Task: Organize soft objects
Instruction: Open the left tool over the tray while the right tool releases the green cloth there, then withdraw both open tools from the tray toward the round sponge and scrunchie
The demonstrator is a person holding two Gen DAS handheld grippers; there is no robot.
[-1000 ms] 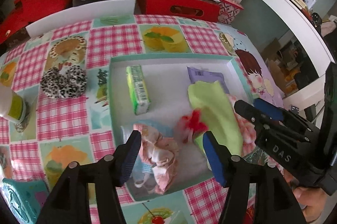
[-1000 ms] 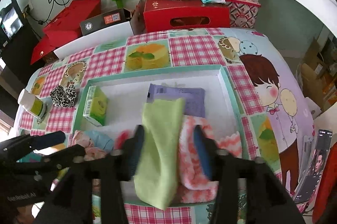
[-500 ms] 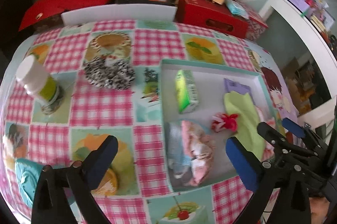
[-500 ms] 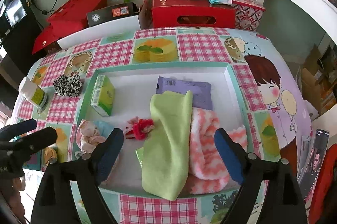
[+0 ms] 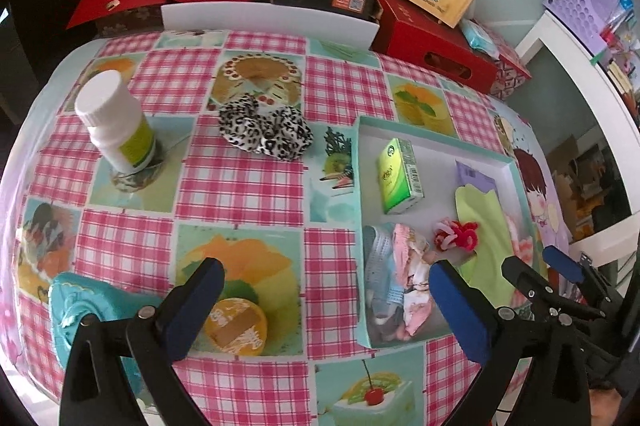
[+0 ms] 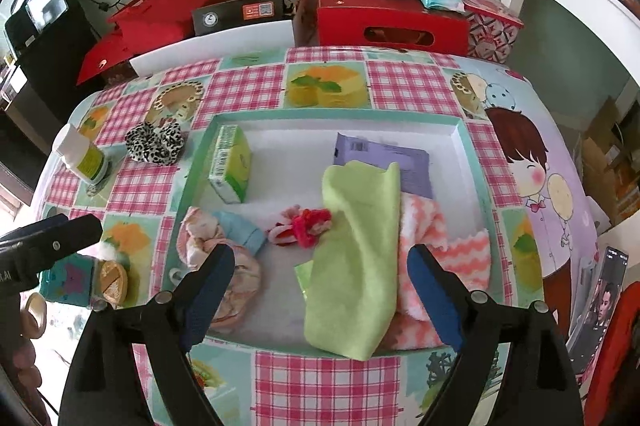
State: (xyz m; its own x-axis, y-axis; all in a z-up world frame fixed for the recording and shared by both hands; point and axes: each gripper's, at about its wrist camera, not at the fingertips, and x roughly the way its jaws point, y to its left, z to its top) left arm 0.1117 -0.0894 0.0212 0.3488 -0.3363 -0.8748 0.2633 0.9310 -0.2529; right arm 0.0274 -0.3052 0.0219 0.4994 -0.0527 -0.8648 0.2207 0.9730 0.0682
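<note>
We hold both tongs spread wide with nothing between the pads: our left tongs over the desk's near edge, our right tongs over the tray. In the tray lie the green cloth, pink striped towel and red scrunchie. The leopard scrunchie lies outside it, toward the desk's far edge.

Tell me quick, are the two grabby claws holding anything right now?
Left hand-held gripper: open, holding nothing, above the tablecloth.
Right hand-held gripper: open, holding nothing, above the green cloth in the tray.
</note>
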